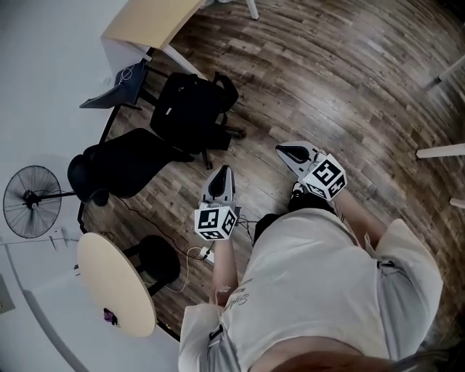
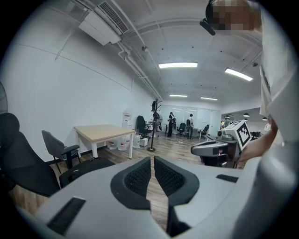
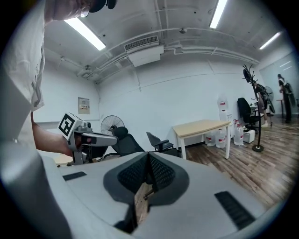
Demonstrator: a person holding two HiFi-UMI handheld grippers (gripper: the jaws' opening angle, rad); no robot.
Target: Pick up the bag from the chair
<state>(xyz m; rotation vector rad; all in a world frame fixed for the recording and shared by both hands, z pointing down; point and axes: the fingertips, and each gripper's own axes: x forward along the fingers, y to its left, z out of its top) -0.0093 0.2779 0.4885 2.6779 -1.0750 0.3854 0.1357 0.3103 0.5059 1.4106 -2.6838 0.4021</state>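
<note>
Bag [image 1: 190, 109]: black, resting on the seat of a wheeled chair [image 1: 221, 134] in the upper left of the head view. The bag covers most of the seat; only the chair's base and castors show beside it. No gripper touches the bag; both are well apart from it.

Left gripper [image 1: 221, 174]: held over the wood floor [image 1: 327, 73], jaws pointing toward the chair and bag. In the left gripper view the left gripper [image 2: 152, 161] has its jaws nearly together, with only a narrow slit between the ribbed pads. Nothing is between them.

Right gripper [image 1: 287, 151]: held to the right of the left one and slightly farther forward, also over the floor. In the right gripper view the right gripper [image 3: 148, 158] has its jaws closed pad against pad, empty.

Cross views: the right gripper [image 2: 215, 149] shows at the right of the left gripper view, and the left gripper [image 3: 88, 139] at the left of the right gripper view, each carrying its marker cube.

Surroundings:
- A high-back chair [image 1: 120, 163], black, stands left of the bag's chair, near it.
- A grey chair [image 1: 120, 87] stands beside a rectangular surface [image 1: 149, 22] at the top of the head view.
- A fan [image 1: 31, 201] stands at the left edge.
- A round surface [image 1: 116, 283] lies at lower left, with a cable [image 1: 192, 254] on the floor just beside it.
</note>
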